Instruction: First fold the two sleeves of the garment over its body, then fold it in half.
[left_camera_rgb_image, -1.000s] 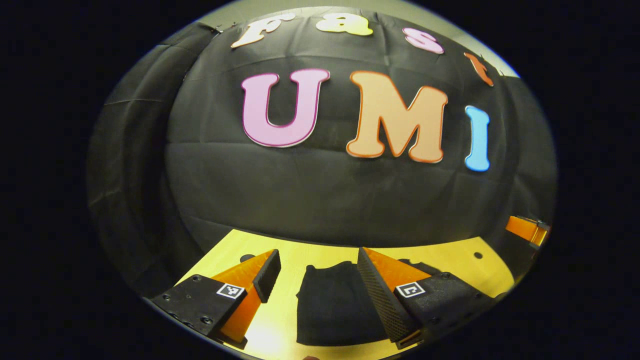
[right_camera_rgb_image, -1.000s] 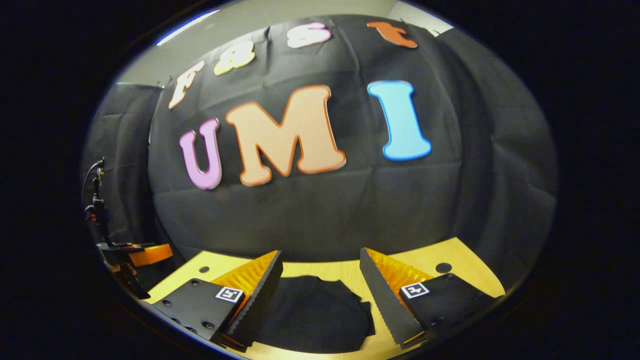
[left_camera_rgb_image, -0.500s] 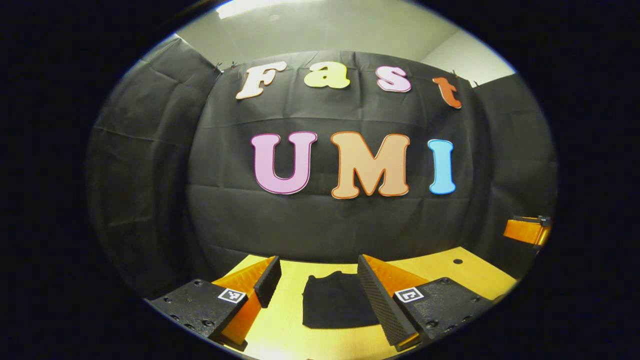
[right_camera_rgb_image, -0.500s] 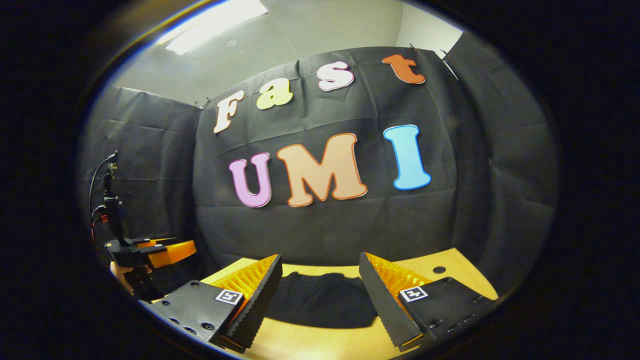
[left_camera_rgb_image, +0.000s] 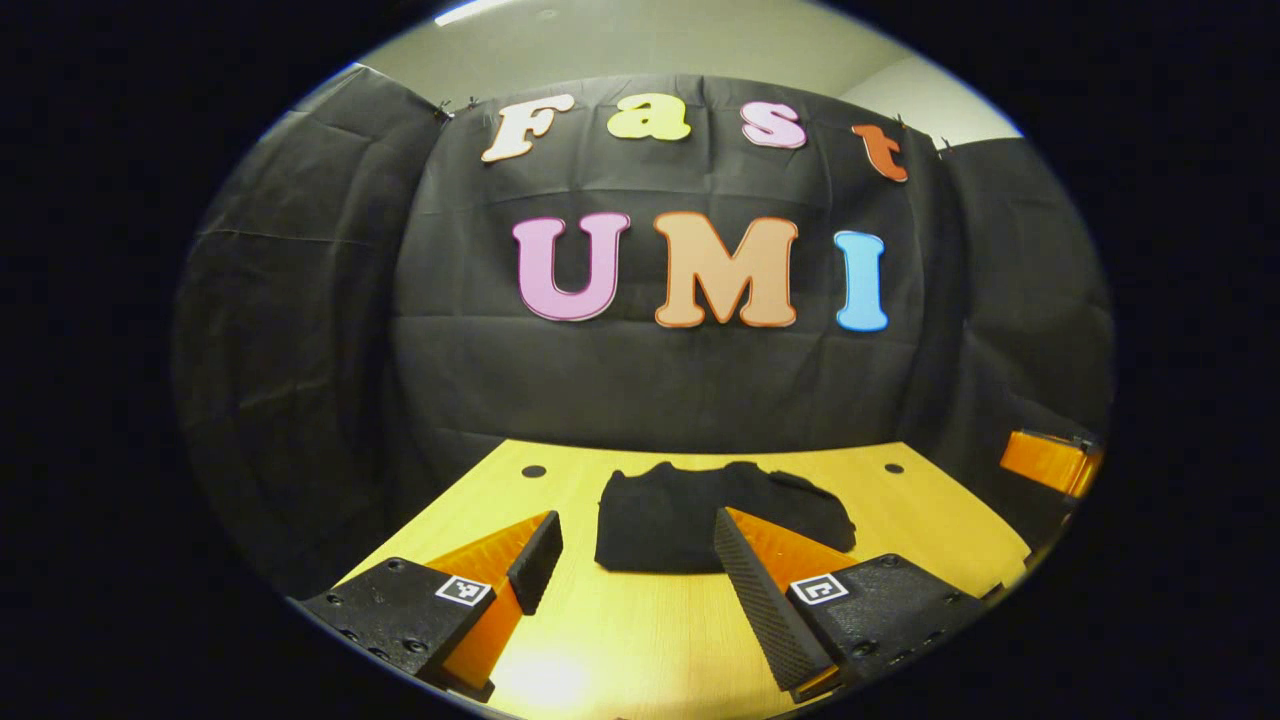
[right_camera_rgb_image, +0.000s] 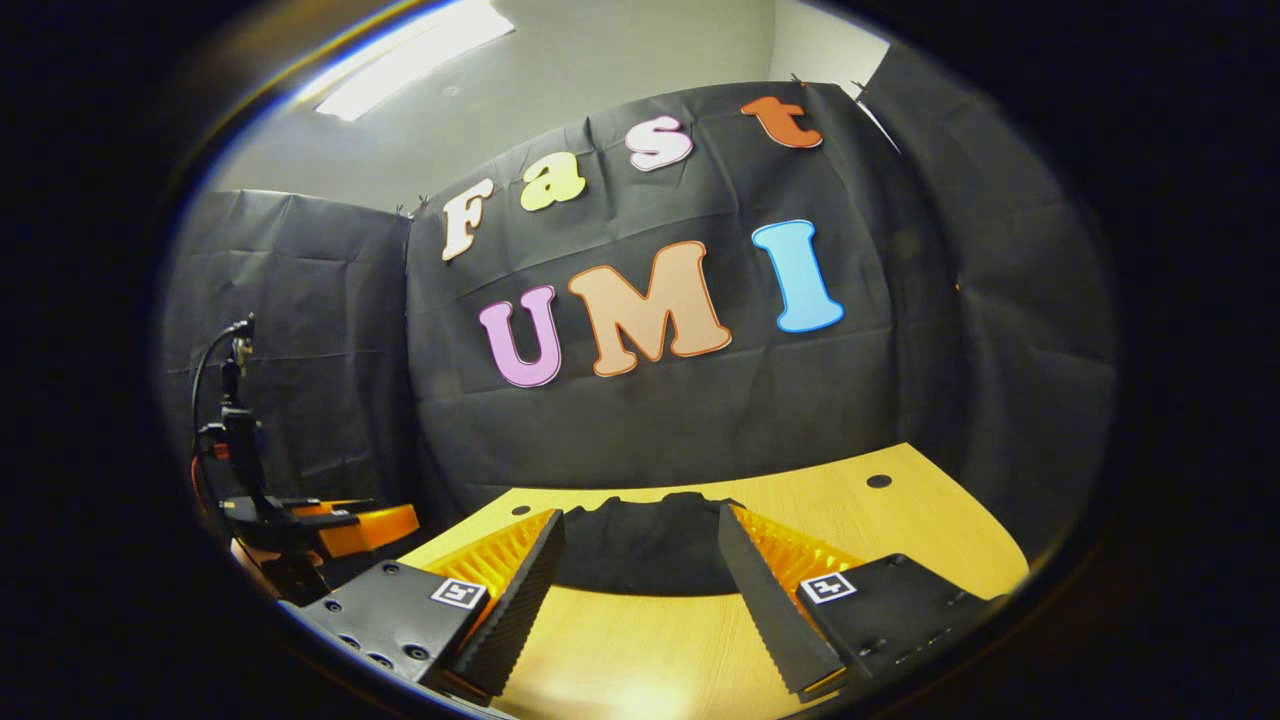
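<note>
Bench (left_camera_rgb_image: 640, 640): a yellow wooden top with small round holes near its far corners; its near edge was cut off in both views.
Garment (left_camera_rgb_image: 700, 515): a dark, compact bundle lay flat on the bench towards the far edge, roughly midway between the side edges, well apart from both tongs. In the right gripper view the garment (right_camera_rgb_image: 645, 545) sat beyond the gap between the fingers.
Progress (judgement): the compact outline suggested the sleeves were already over the body and the halving fold probably made, so little seemed left to do.
Handling (judgement): soft, light and limp cloth; it would sag and slide, not hold a shape. A pinch at a corner or along a free edge, catching all layers, would likely carry best; a mid-panel pinch would probably lift only the top layer.
Left tongs (left_camera_rgb_image: 637, 540): released, fingers spread wide, nothing between them, held above the near part of the bench.
Right tongs (right_camera_rgb_image: 640, 540): likewise released and empty, fingers apart, short of the garment.
Hard to make out: the dark cloth showed almost no seams or layer edges, so the fold lines, collar and sleeve ends could not be told; the garment's right side bulged unevenly; its near edge was partly covered by a finger.
</note>
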